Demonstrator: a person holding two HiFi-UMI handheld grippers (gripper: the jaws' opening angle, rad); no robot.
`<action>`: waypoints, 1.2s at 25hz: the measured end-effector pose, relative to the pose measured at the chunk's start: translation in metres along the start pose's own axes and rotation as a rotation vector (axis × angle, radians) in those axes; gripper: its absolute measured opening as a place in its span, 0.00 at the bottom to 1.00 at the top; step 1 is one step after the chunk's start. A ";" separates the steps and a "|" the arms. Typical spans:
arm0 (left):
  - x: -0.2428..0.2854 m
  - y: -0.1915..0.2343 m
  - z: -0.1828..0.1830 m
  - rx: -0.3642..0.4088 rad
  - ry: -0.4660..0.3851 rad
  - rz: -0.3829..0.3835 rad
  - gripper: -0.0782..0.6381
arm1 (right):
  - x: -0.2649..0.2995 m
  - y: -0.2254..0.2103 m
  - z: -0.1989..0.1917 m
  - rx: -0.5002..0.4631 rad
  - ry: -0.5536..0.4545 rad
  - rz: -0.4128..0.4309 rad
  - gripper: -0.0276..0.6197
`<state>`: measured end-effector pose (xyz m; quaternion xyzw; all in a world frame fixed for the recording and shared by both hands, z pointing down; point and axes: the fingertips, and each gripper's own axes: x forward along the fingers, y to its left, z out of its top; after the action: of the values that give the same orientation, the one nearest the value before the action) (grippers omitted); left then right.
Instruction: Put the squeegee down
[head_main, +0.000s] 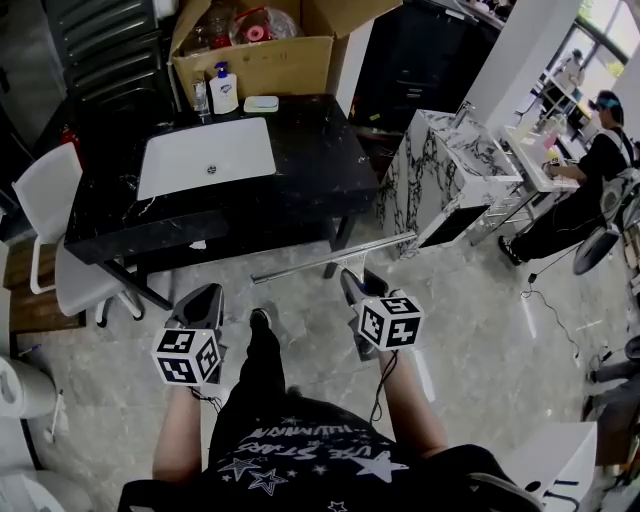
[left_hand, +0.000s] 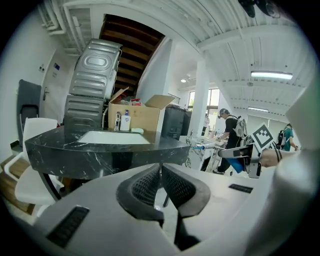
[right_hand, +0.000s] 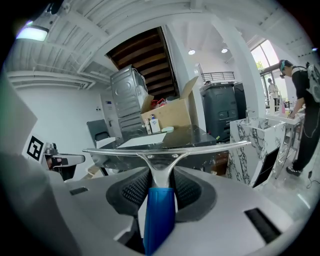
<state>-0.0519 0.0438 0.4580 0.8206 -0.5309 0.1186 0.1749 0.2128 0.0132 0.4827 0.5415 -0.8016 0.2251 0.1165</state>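
Note:
The squeegee (head_main: 322, 261) has a long metal blade and a blue handle (right_hand: 159, 216). My right gripper (head_main: 356, 288) is shut on it, the pads clamping its metal neck (right_hand: 161, 172). The blade (right_hand: 165, 149) lies level across the jaws, held in the air over the floor in front of the black table (head_main: 310, 160). My left gripper (head_main: 204, 308) hangs level with it to the left, apart from the squeegee. In the left gripper view its jaws (left_hand: 161, 181) are shut, pad against pad, with nothing between them.
A white sink basin (head_main: 205, 155) is set in the black table, with a soap bottle (head_main: 223, 90) and a cardboard box (head_main: 255, 50) behind. A white chair (head_main: 48, 200) stands left. A marble cabinet (head_main: 450, 165) and a person (head_main: 590, 170) are right.

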 end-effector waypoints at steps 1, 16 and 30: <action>0.005 0.003 0.002 0.000 -0.001 -0.001 0.15 | 0.005 -0.002 0.002 -0.001 0.002 -0.001 0.27; 0.142 0.074 0.067 -0.012 -0.018 -0.039 0.15 | 0.136 -0.053 0.066 0.010 0.024 -0.060 0.27; 0.273 0.175 0.151 -0.034 -0.027 -0.073 0.15 | 0.295 -0.077 0.160 -0.002 0.063 -0.118 0.27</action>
<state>-0.0985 -0.3106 0.4527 0.8379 -0.5049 0.0921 0.1860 0.1782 -0.3294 0.4888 0.5801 -0.7646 0.2339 0.1553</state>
